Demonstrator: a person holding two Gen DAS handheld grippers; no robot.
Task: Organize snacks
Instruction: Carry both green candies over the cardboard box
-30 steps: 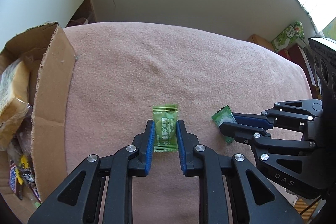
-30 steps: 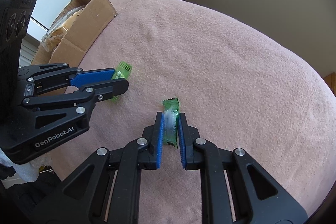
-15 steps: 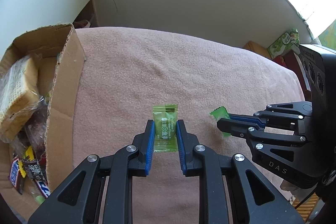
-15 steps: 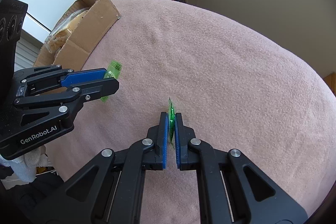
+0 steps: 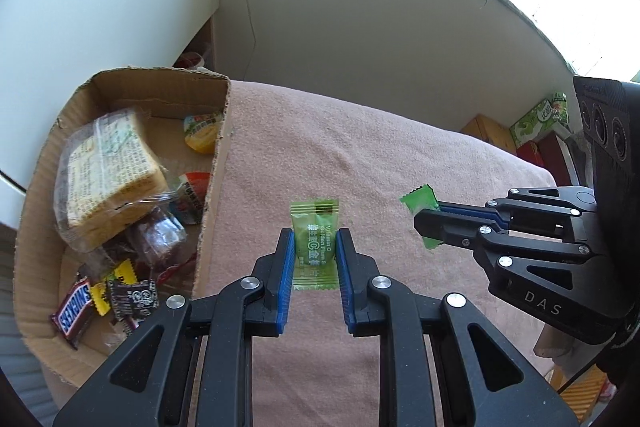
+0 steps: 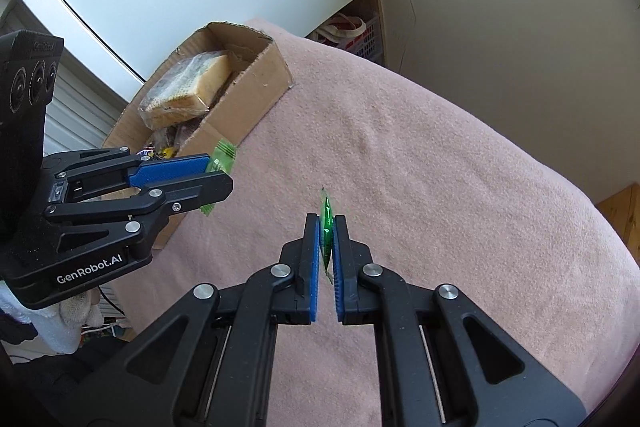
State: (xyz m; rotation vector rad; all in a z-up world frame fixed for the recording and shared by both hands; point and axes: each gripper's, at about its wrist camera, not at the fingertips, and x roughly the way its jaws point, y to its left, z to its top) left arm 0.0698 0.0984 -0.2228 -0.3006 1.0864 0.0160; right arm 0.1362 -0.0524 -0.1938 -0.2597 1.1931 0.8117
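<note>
Green wrappers are showing in both grippers, so the job is looking close to done from where I am standing. The left gripper (image 5: 314, 251) is pinching a flat green candy (image 5: 314, 243) by its side edges, label facing up, and the right gripper (image 6: 327, 243) is squeezing a second green candy (image 6: 327, 227) edge-on between nearly closed fingers (image 6: 313, 259); both are hanging above the pink blanket (image 5: 360, 155) rather than lying on it. Nothing else is sitting loose on the blanket in either view, so I am judging these two to be the last pieces waiting to go in. The cardboard box (image 5: 212, 195) is standing at the left edge of the blanket, just beside the left gripper and farther from the right one, and it is already holding most of the snacks. Counting what is showing: two grippers, two green candies, one box, one bagged slice of bread (image 5: 108, 179), one Snickers bar (image 5: 74, 311), one yellow jelly cup (image 5: 202, 135), plus several small dark and yellow wrapped sweets I am not managing to count surely. What is remaining is carrying both candies leftward over the box and letting them drop.
</note>
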